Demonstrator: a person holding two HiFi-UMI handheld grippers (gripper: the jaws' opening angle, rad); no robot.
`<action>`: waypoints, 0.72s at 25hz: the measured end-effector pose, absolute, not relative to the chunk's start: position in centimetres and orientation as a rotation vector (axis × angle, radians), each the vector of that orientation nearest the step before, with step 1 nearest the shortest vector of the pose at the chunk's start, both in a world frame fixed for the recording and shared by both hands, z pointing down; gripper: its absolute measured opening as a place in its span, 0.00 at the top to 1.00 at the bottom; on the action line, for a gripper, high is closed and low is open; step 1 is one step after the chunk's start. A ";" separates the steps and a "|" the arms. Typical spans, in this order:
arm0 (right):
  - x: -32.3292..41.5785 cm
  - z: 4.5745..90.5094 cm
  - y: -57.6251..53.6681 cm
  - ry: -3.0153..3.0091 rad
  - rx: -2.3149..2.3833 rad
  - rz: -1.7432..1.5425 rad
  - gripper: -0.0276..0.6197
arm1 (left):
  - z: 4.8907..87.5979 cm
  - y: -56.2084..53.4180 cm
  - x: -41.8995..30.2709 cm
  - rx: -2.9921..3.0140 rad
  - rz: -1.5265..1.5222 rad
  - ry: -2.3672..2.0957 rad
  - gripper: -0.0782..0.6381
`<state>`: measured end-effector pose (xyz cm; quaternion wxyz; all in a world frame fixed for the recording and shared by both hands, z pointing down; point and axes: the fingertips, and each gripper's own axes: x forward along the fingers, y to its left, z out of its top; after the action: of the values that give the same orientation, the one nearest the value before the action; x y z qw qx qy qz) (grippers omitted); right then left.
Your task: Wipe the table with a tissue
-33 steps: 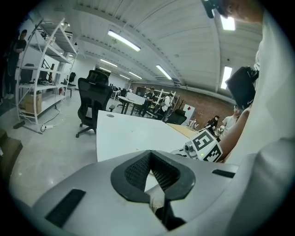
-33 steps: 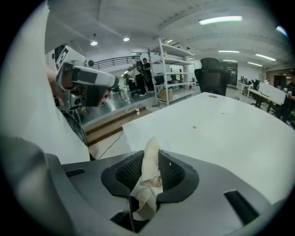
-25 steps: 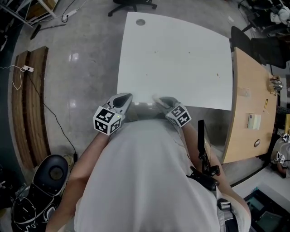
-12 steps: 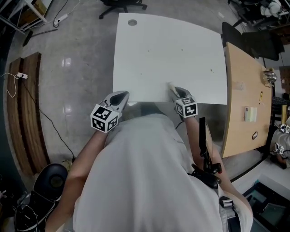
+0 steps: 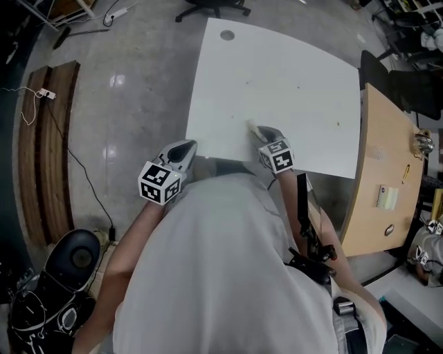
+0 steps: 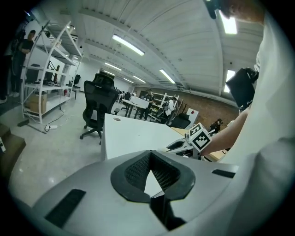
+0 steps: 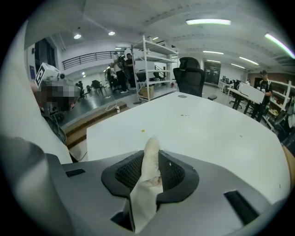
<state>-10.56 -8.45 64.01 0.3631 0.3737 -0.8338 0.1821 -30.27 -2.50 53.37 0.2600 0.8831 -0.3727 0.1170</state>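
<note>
The white table [image 5: 291, 76] fills the upper middle of the head view. Small brownish spots [image 7: 143, 131] dot its top. My right gripper [image 5: 261, 133] is over the table just past the near edge, shut on a rolled white tissue [image 5: 252, 127] that sticks out beyond its tips. In the right gripper view the tissue [image 7: 150, 163] stands up between the jaws. My left gripper [image 5: 185, 148] hovers at the table's near left corner, off the surface, shut with nothing in it. The left gripper view shows the right gripper [image 6: 180, 146] to its right.
A black office chair [image 5: 211, 7] stands beyond the table's far edge, and a round cable hole [image 5: 227, 34] marks the far left corner. A wooden desk [image 5: 384, 173] adjoins the table on the right. A wooden platform [image 5: 48, 138] and a dark bag [image 5: 69, 266] lie on the floor at left.
My right gripper has moved forward from the table's near edge onto the top, carrying the tissue. The left gripper has stayed by the near left corner.
</note>
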 end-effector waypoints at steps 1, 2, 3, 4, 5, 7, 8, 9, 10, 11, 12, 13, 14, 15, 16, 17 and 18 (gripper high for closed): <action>-10.8 64.1 -9.0 -2.145 0.945 0.448 0.81 | 53.4 -2.6 -30.6 2.384 0.317 -1.024 0.89; -11.0 64.0 -9.6 -2.146 0.937 0.434 0.81 | 53.4 -2.6 -30.8 2.377 0.318 -1.036 0.88; -11.2 64.0 -10.3 -2.149 0.937 0.426 0.81 | 53.4 -2.7 -31.1 2.372 0.321 -1.049 0.88; -11.4 63.9 -11.2 -2.153 0.941 0.421 0.81 | 53.4 -2.9 -31.4 2.367 0.323 -1.061 0.88; -11.5 63.9 -12.0 -2.155 0.945 0.417 0.81 | 53.4 -3.1 -31.6 2.361 0.324 -1.073 0.88; -11.8 64.1 -13.4 -2.154 0.950 0.420 0.81 | 53.6 -3.1 -32.0 2.344 0.322 -1.094 0.89; -12.1 64.3 -13.7 -2.147 0.947 0.430 0.81 | 53.8 -3.0 -32.2 2.334 0.322 -1.103 0.88; -12.5 64.5 -13.9 -2.135 0.940 0.441 0.81 | 53.9 -2.9 -32.4 2.324 0.323 -1.111 0.89; -12.9 64.7 -14.0 -2.123 0.934 0.449 0.81 | 54.0 -2.8 -32.6 2.316 0.325 -1.119 0.88; -13.2 65.0 -14.0 -2.113 0.933 0.452 0.81 | 54.1 -2.8 -32.7 2.310 0.325 -1.126 0.88; -13.4 65.1 -14.0 -2.106 0.943 0.452 0.81 | 54.2 -2.8 -32.7 2.305 0.324 -1.132 0.88; -13.5 65.2 -14.0 -2.098 0.962 0.455 0.81 | 54.2 -2.9 -32.8 2.303 0.322 -1.136 0.88; -13.6 65.3 -13.9 -2.088 0.982 0.460 0.81 | 54.2 -3.0 -32.8 2.302 0.322 -1.139 0.88; -13.7 65.4 -13.8 -2.076 0.993 0.460 0.81 | 54.2 -3.1 -32.8 2.303 0.323 -1.141 0.89; -13.8 65.4 -13.6 -2.063 0.993 0.452 0.81 | 54.2 -3.2 -32.7 2.305 0.323 -1.142 0.88; -14.0 65.5 -13.5 -2.052 0.982 0.433 0.81 | 54.2 -3.3 -32.6 2.307 0.323 -1.141 0.88; -14.1 65.6 -13.4 -2.046 0.966 0.408 0.81 | 54.1 -3.4 -32.4 2.311 0.321 -1.141 0.88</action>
<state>-14.11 -13.42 65.61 0.4090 0.3834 -0.8120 0.1621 -32.41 -3.41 54.09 0.2690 0.8570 -0.4231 0.1189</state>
